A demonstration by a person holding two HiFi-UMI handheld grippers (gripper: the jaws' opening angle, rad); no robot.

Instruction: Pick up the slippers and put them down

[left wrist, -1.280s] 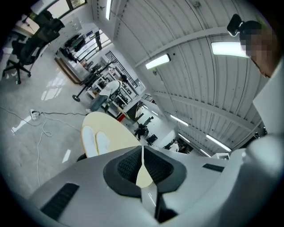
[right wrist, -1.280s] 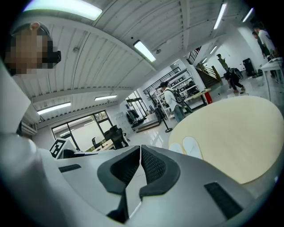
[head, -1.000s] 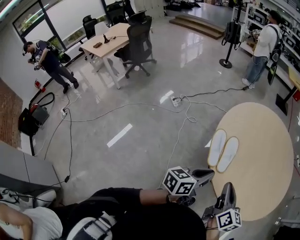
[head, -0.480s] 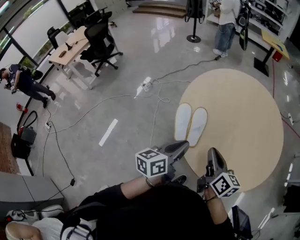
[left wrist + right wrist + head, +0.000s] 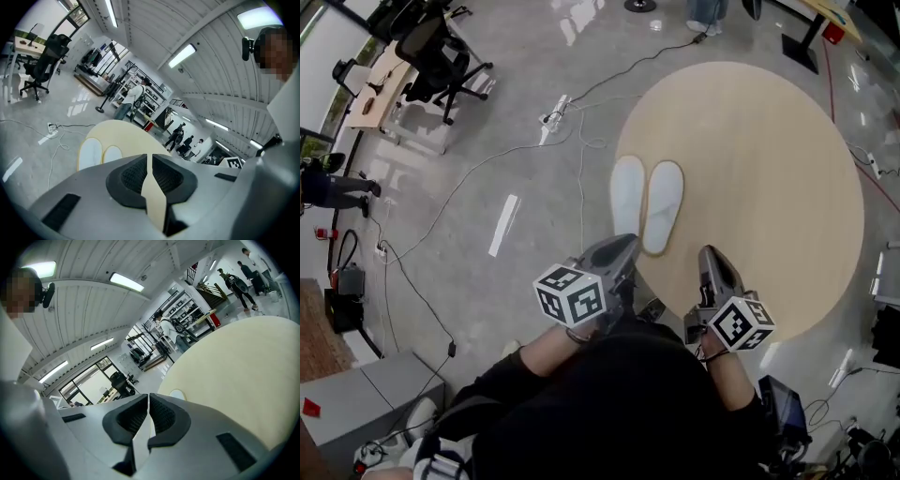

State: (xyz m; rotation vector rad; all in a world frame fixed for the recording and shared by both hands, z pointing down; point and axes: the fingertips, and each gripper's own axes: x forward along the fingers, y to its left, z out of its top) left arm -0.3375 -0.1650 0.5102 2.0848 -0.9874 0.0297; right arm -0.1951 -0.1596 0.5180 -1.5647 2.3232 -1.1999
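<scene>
Two white slippers [image 5: 626,192] [image 5: 664,206] lie side by side, soles flat, at the near left part of a round beige mat [image 5: 750,159]. My left gripper [image 5: 619,251] is shut and empty, its tip just short of the slippers' heels at the mat's edge. My right gripper [image 5: 711,258] is also shut and empty, over the mat's near edge to the right of the slippers. The left gripper view shows both slippers [image 5: 90,152] ahead of the shut left gripper [image 5: 149,159]. In the right gripper view one slipper [image 5: 177,393] peeks above the shut right gripper [image 5: 148,401].
Cables and a power strip [image 5: 555,111] lie on the grey floor left of the mat. An office chair [image 5: 431,56] and a desk [image 5: 370,84] stand far left. A person's legs [image 5: 708,11] show beyond the mat. A grey cabinet [image 5: 366,394] is at lower left.
Both grippers have come forward and lower toward the slippers; the mat and slippers now lie directly ahead of them. Both stayed shut.
</scene>
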